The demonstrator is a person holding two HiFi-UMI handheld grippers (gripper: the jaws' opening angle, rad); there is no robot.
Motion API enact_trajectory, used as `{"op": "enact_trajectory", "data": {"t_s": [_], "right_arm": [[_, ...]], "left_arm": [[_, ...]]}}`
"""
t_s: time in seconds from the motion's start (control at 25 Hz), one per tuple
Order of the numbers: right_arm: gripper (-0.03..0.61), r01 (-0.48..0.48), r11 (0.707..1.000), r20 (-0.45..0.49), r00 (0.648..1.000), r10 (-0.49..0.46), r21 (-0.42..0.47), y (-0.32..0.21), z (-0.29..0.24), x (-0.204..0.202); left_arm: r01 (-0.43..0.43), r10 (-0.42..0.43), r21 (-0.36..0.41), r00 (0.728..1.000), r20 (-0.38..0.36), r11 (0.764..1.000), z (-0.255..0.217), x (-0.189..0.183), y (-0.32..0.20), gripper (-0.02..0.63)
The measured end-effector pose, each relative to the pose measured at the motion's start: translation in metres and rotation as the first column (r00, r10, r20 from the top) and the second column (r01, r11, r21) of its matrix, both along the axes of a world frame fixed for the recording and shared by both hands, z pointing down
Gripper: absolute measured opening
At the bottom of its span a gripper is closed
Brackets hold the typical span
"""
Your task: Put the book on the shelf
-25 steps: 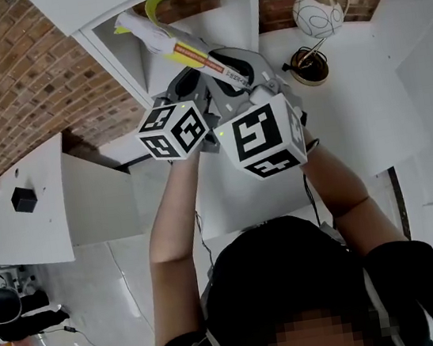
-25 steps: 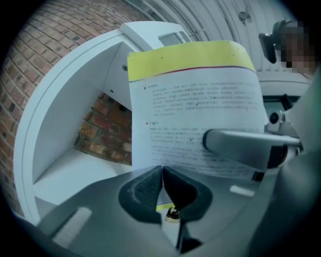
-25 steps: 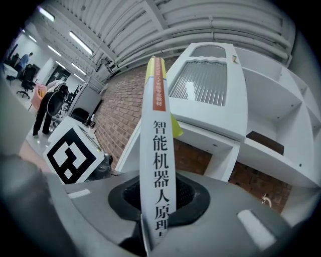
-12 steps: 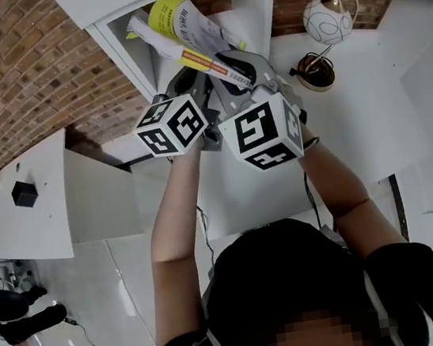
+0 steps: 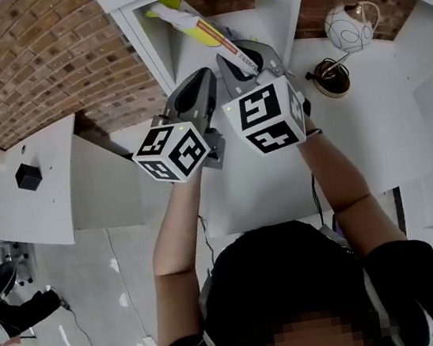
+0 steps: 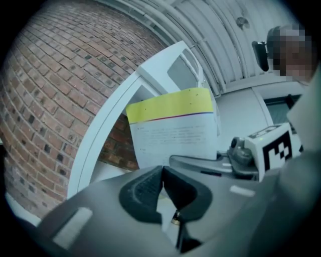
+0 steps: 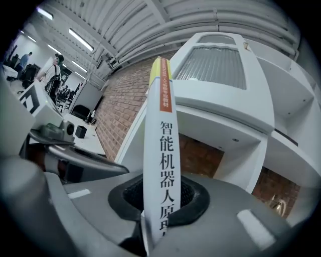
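The book [image 5: 197, 25], white with a yellow top band, stands edge-on inside the open compartment of the white shelf [image 5: 158, 52]. My right gripper [image 5: 245, 58] is shut on its lower end. In the right gripper view the spine [image 7: 159, 145] with black print rises upright from between the pads of that gripper [image 7: 159, 201]. My left gripper [image 5: 198, 89] is just left of the book, shut, with nothing in it. In the left gripper view its closed jaws [image 6: 163, 186] point at the book's cover [image 6: 173, 129], apart from it.
A brick wall [image 5: 26, 67] runs behind and left of the shelf. A round white ornament [image 5: 348, 26] and a dark bowl-shaped base [image 5: 333, 78] sit on the white top to the right. A black box [image 5: 27, 176] lies on a white desk at far left.
The book has swung from a slant to upright and gone further into the shelf compartment with the right gripper. The left gripper has come away from the book, down and left.
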State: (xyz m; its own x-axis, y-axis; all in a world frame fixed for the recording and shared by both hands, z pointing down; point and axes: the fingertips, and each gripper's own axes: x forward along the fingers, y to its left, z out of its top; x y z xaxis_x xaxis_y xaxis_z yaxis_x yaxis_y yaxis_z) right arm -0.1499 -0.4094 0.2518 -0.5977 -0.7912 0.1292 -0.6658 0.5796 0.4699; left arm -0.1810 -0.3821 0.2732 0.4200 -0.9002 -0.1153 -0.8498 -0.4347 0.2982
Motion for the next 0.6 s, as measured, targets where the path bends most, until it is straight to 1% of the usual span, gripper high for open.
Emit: {"op": "enact_trajectory", "data": {"t_s": [0.24, 0.6], "right_arm": [[0.067, -0.007, 1.000, 0.038, 0.999, 0.007, 0.008, -0.018, -0.006, -0.016], [0.069, -0.044, 0.999, 0.060, 0.997, 0.044, 0.014, -0.055, 0.000, -0.038]], "left_arm": [[0.035, -0.035, 0.000, 0.999, -0.010, 0.999, 0.005, -0.016, 0.019, -0.006], [0.074, -0.073, 0.033, 0.997, -0.033, 0.997, 0.000, -0.030, 0.046, -0.006]]}}
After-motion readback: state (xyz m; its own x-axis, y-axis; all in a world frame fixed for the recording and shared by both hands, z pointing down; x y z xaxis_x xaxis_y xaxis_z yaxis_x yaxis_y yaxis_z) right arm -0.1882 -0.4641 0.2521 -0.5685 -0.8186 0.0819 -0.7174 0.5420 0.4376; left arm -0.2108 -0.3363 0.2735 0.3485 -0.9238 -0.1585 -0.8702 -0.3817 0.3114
